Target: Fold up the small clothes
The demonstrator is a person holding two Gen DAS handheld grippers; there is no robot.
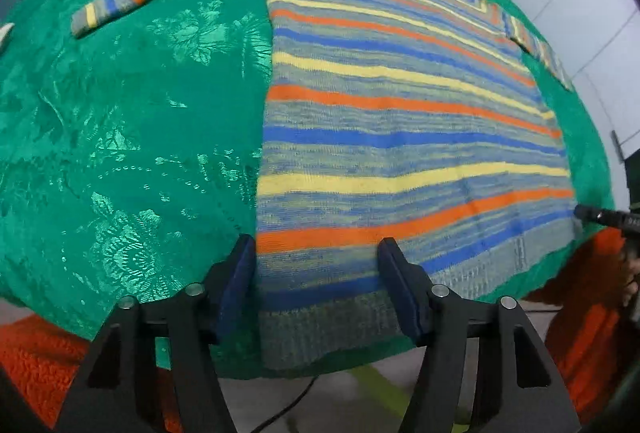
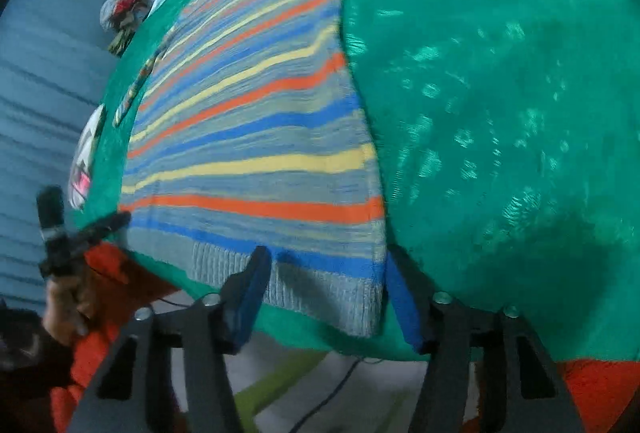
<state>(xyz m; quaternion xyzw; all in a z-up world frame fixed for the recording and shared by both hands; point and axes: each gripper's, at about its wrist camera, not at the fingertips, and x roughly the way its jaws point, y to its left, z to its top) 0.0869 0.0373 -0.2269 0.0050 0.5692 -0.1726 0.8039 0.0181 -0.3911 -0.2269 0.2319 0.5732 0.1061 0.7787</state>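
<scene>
On the green-clothed bench (image 1: 120,137) the striped sweater (image 1: 400,121) lies lengthwise away, its hem corners between the parted, empty jaws of left tool (image 1: 318,257) and right tool (image 2: 326,265).

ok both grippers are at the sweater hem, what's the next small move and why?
Probably close both grippers on the hem corners. The left gripper straddles the near left corner of the striped sweater with its jaws apart, and the right gripper straddles the opposite corner, also open. The sweater lies flat on the green cloth, unfolded, so a grip should come before any lift.
</scene>
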